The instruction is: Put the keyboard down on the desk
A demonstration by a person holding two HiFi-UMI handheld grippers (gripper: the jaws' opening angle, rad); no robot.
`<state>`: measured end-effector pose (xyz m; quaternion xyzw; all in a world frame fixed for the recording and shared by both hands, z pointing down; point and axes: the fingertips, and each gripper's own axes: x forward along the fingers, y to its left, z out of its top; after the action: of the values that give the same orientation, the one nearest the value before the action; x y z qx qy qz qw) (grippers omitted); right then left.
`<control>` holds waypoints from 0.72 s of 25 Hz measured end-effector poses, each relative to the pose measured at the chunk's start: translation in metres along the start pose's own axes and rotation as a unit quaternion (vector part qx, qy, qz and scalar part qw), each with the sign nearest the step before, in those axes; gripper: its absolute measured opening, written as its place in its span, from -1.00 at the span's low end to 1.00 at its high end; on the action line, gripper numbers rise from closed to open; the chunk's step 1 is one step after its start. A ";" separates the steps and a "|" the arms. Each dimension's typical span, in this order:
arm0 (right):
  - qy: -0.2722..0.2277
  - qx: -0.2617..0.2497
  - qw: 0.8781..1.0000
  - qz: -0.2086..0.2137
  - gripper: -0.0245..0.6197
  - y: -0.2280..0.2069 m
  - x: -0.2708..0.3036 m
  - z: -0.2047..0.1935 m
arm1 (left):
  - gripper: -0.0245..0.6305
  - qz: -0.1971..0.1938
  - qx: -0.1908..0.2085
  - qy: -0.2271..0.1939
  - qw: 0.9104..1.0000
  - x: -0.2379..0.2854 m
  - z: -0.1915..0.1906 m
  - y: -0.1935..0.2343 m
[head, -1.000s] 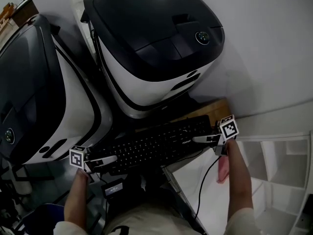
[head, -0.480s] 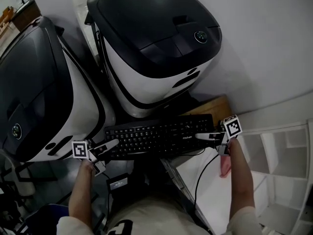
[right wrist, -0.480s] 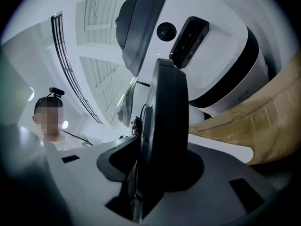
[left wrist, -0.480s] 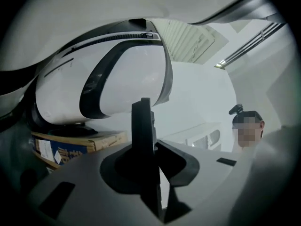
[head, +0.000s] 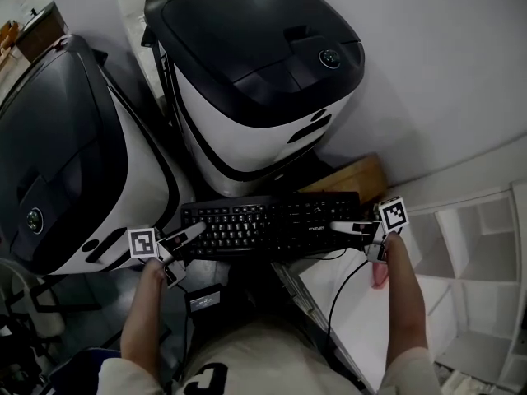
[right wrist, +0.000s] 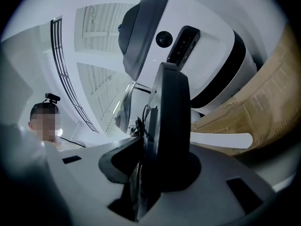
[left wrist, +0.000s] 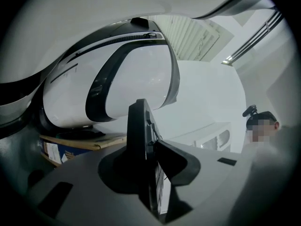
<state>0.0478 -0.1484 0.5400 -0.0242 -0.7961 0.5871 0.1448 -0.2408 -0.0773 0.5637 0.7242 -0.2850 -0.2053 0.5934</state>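
Observation:
A black keyboard hangs level in the air in the head view, in front of two large machines and above the dark gap beside the white desk. My left gripper is shut on its left end. My right gripper holds its right end, and its jaws are closing with the keyboard between them. Seen from the left gripper view, the keyboard stands edge-on between the jaws of the left gripper. The right gripper view likewise shows the keyboard edge-on, pinched by the right gripper.
Two big black-and-white machines stand close behind the keyboard. A cardboard box lies by the right machine's foot. A white shelf unit is at the right. A thin black cable crosses the desk. A person stands far off.
The keyboard has swung from tilted, low at the left, to level. My left gripper has come up and to the right with it. The right gripper has hardly moved.

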 end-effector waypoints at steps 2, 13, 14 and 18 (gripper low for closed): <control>-0.009 0.003 1.000 -0.003 -0.51 0.002 -0.003 -0.003 | -0.58 0.000 0.005 0.004 1.000 0.001 0.001 -0.002; -0.068 0.013 0.998 0.001 -0.51 0.013 -0.027 -0.033 | -0.57 -0.017 0.022 0.053 0.998 0.027 -0.005 -0.015; -0.075 0.011 0.997 0.002 -0.51 0.014 -0.030 -0.036 | -0.58 -0.022 0.024 0.061 0.998 0.029 -0.006 -0.016; -0.102 0.010 0.995 0.002 -0.51 0.017 -0.041 -0.051 | -0.62 -0.035 0.022 0.092 0.995 0.038 -0.013 -0.023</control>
<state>0.0980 -0.1047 0.5296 0.0362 -0.8005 0.5950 0.0619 -0.1999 -0.0900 0.5453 0.7626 -0.2080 -0.1518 0.5935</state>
